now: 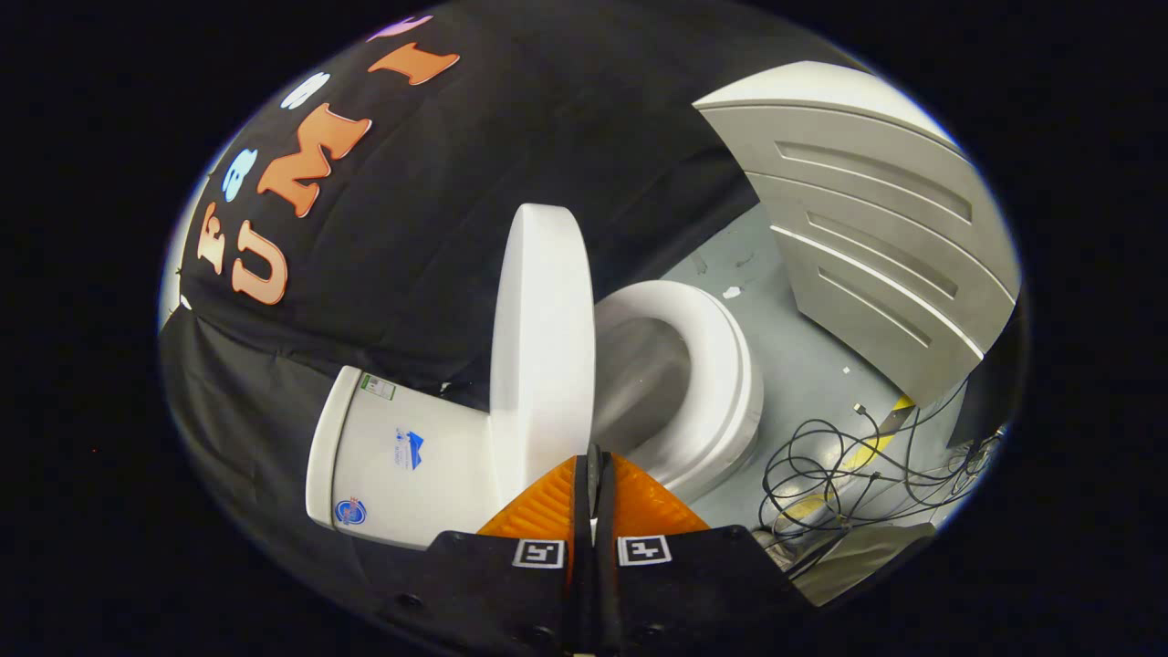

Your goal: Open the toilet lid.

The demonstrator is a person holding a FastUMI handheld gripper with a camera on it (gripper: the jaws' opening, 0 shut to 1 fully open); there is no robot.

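Gripper [593, 461] closed, fingers pressed together, holding nothing. Toilet lid [540, 338] stands raised just ahead of it, edge-on; seat [721, 365] beside the lid, tank [401, 456] on the lid's other side.

My gripper [594, 456] has its fingers pressed together, and I cannot tell whether they touch the toilet lid [540, 338] just ahead at twelve o'clock or merely sit before it. My fingers cover the lid's lower edge and its hinge. The raised lid hides the near side of the seat [721, 383] and much of the bowl [639, 383], whose inside looks smeared and grey. At ten o'clock, the tank [392, 461] carries stickers too small to make out, and its far end sinks behind the black cloth. At two o'clock the grey panelled door [876, 255] is cut off at the top. The cable tangle [849, 474] at three o'clock runs out of sight.
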